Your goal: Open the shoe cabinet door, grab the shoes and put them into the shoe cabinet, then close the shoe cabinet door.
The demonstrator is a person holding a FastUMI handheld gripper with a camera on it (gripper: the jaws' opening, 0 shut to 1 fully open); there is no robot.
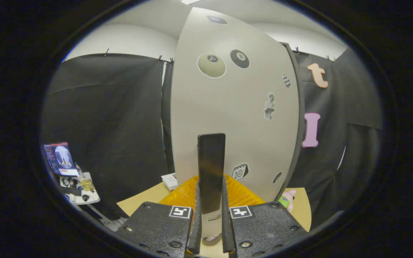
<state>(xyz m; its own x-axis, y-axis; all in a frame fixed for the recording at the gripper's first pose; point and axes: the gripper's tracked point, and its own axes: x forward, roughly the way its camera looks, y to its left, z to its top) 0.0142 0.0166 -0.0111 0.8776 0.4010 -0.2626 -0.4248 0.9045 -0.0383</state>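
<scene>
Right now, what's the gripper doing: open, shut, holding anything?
Gripper: shut on the tall black bar handle of the pale grey shoe cabinet door, one finger pressed against each side of it.

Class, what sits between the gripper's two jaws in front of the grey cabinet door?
In the gripper view, the door's upright black bar handle stands between the jaws, which close on both its sides.

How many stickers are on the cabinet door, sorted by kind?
On the cabinet door, whose handle sits between the gripper fingers:
Billiard-ball stickers: 2
Calendar sticker: 1
Statue-bust sticker: 1
Checkered sticker: 1
Unclear dark ovals: 2
Total: 7
</scene>
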